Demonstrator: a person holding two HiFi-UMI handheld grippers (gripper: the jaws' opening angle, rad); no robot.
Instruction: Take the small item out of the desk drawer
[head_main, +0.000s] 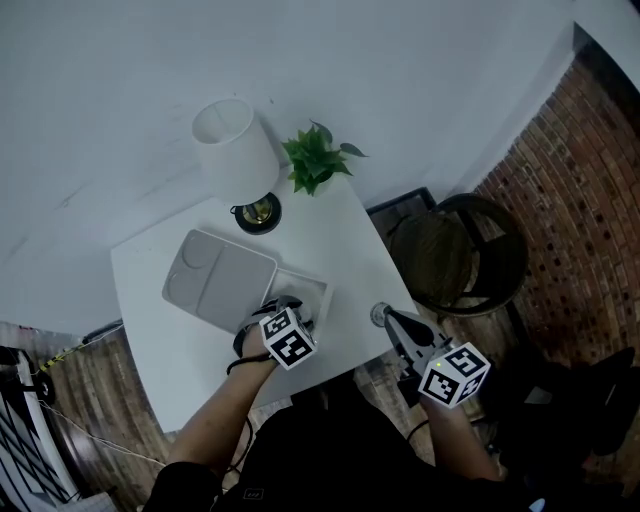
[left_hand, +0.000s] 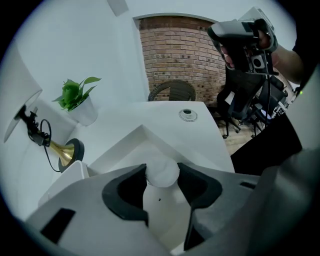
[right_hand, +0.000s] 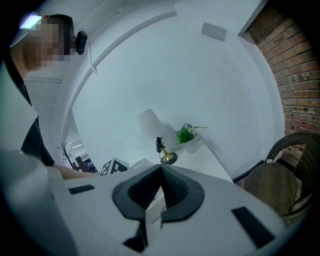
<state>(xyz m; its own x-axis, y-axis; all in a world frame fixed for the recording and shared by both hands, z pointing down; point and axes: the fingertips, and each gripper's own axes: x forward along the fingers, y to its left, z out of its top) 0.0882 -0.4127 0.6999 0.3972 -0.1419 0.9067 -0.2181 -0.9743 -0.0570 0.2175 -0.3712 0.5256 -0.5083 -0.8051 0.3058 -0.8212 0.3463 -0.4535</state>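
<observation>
The white drawer (head_main: 312, 281) stands pulled out at the front of the white desk (head_main: 345, 235). My left gripper (head_main: 287, 306) reaches down into it. In the left gripper view a small white round item (left_hand: 162, 172) lies in the drawer (left_hand: 142, 139) right between the two black fingertips (left_hand: 131, 187), filling the gap; the jaws stand wide and I see no squeeze on it. My right gripper (head_main: 393, 320) hovers at the desk's front right corner, away from the drawer, with its jaws closed together and nothing between them (right_hand: 160, 172).
A flat grey tray (head_main: 218, 279) lies left of the drawer. A white-shaded lamp (head_main: 236, 150) and a small potted plant (head_main: 316, 160) stand at the back. A small round disc (head_main: 380, 314) sits near the right corner. A wicker chair (head_main: 458, 255) and a brick wall (head_main: 570, 190) are to the right.
</observation>
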